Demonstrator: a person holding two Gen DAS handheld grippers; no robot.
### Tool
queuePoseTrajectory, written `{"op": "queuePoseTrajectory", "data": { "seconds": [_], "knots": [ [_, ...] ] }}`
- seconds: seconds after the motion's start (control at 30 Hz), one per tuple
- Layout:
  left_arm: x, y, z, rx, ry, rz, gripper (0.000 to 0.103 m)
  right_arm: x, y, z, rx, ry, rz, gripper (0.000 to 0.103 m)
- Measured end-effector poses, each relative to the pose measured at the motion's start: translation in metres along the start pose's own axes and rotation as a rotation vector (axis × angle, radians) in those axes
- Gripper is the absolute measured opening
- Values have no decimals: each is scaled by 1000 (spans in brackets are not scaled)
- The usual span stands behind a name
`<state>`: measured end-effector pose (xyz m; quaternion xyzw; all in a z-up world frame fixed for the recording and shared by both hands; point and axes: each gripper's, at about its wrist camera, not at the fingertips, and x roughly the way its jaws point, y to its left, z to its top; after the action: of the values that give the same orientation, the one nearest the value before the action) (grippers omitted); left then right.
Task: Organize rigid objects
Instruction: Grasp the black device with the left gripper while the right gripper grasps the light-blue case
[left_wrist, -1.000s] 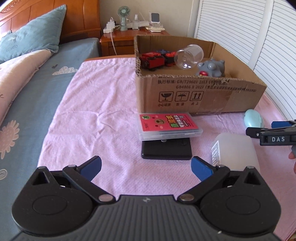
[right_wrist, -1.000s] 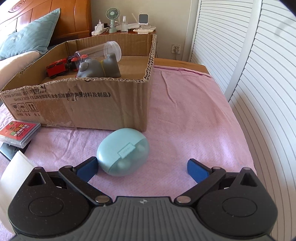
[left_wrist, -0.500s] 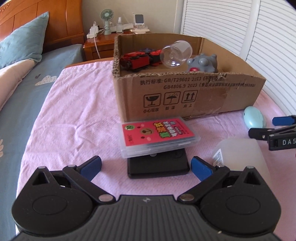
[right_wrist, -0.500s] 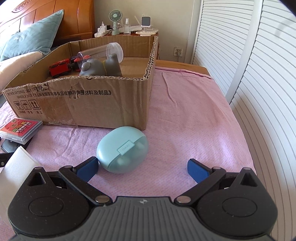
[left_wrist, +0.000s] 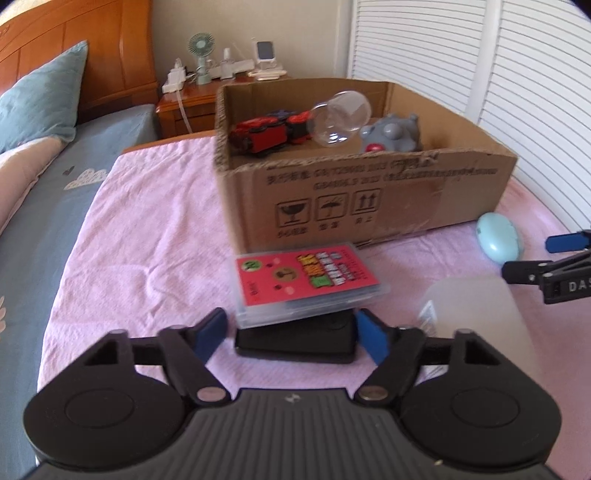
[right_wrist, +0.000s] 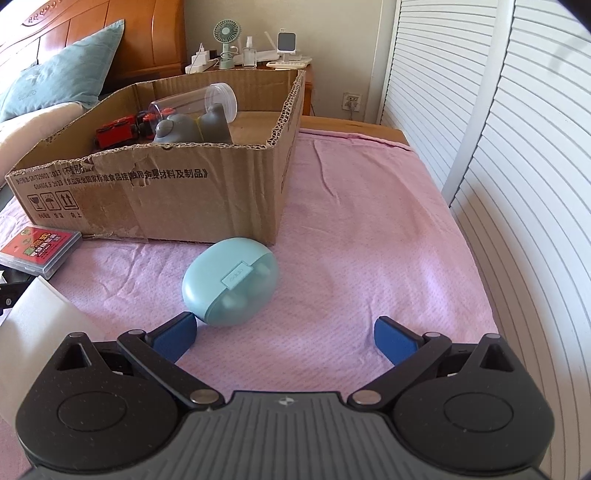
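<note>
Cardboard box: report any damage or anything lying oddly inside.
The cardboard box has a torn, ragged front rim near its left end. Inside, the clear jar lies tipped on its side, leaning on the grey toy beside the red train. Nothing has spilled.

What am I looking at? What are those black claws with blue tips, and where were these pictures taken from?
No robot: a person holds a two-finger gripper in each hand, each carrying a camera looking forward along it. One picture is from the left gripper, one from the right gripper. On the pink cloth sit a cardboard box, a red card case on a black box, and a mint case. The left jaws have just been closing around the black box; the right stands open, empty.
</note>
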<state>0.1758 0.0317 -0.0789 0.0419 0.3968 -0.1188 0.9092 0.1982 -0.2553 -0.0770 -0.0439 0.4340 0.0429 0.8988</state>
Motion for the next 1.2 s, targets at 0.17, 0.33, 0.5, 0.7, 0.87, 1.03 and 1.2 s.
{"op": "queuePoseTrajectory", "data": {
  "seconds": [0.17,0.33,0.5,0.7,0.87,1.03,1.2],
  "knots": [
    [-1,0,-1,-2,4,-1,69,-1,0,-2,2,-4,-1,103],
    [-16,4,-14,-19,20,9,69,-3,3,-3,-14,-2,14,103],
    [-34,8,-32,-53,36,34,69,-6,14,-5,-53,1,54,103],
    [-42,10,-39,-80,38,51,69,-4,34,-4,-117,-27,125,103],
    [-42,11,-39,-78,36,49,69,4,35,7,-99,-49,156,103],
    [-41,13,-38,-84,32,43,69,7,37,15,-84,-65,181,97],
    [-40,13,-37,-81,30,43,69,7,46,18,-102,-77,178,85]
  ]
}}
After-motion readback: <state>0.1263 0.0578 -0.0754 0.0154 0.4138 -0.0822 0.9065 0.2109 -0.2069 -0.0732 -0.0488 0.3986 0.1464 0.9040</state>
